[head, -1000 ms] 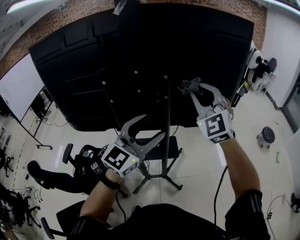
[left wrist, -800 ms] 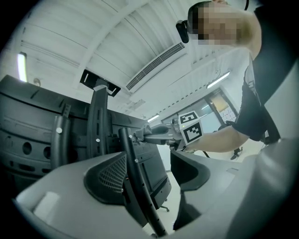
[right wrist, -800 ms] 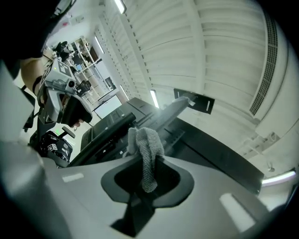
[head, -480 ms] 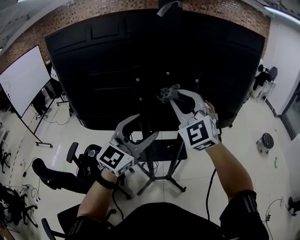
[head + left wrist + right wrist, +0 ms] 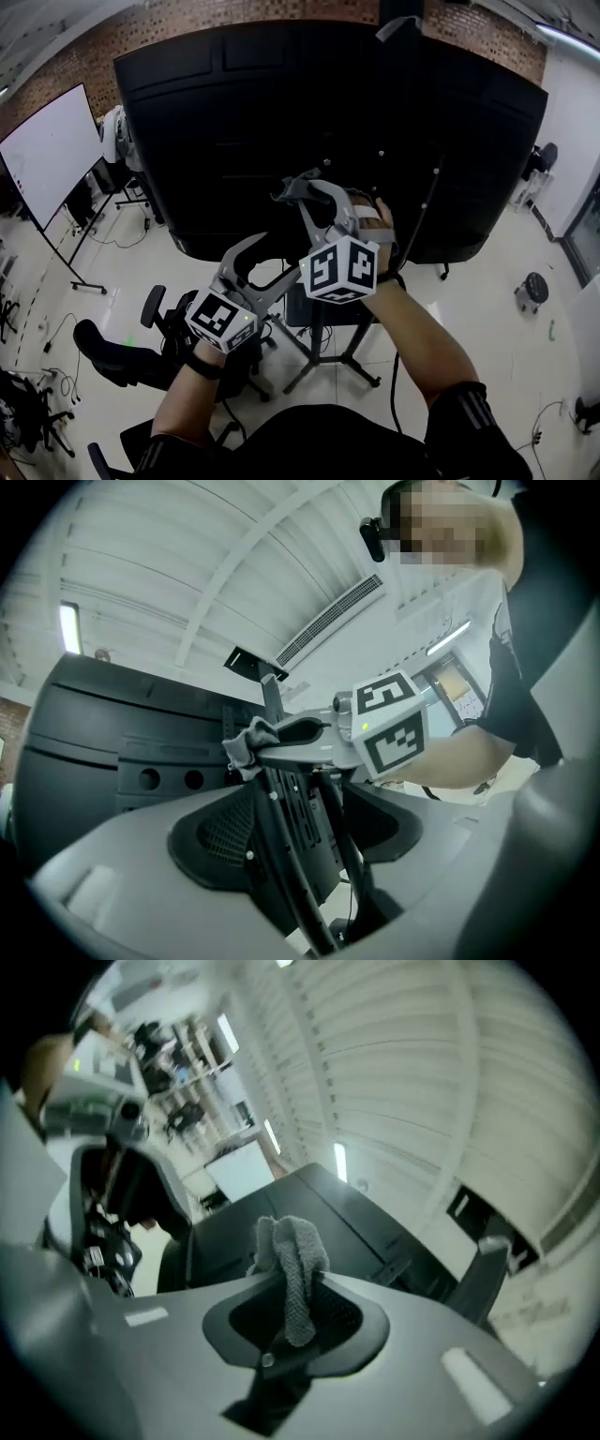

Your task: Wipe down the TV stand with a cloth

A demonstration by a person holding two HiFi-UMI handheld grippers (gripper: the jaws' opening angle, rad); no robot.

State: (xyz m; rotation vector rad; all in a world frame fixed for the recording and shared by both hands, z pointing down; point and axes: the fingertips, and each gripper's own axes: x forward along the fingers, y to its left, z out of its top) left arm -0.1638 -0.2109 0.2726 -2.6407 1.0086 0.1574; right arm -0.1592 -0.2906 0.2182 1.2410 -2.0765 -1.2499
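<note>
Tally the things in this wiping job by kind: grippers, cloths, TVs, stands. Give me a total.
Handheld two-jaw grippers: 2 (left gripper, right gripper)
Grey knitted cloth: 1
Large black TV panel: 1
Black metal TV stand: 1
Total: 5

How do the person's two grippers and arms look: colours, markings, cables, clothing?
The left gripper and right gripper each have curved grey jaws and a white cube with black square markers. A black cable hangs below the right arm. The sleeves are short and black; a black band circles the left wrist.
</note>
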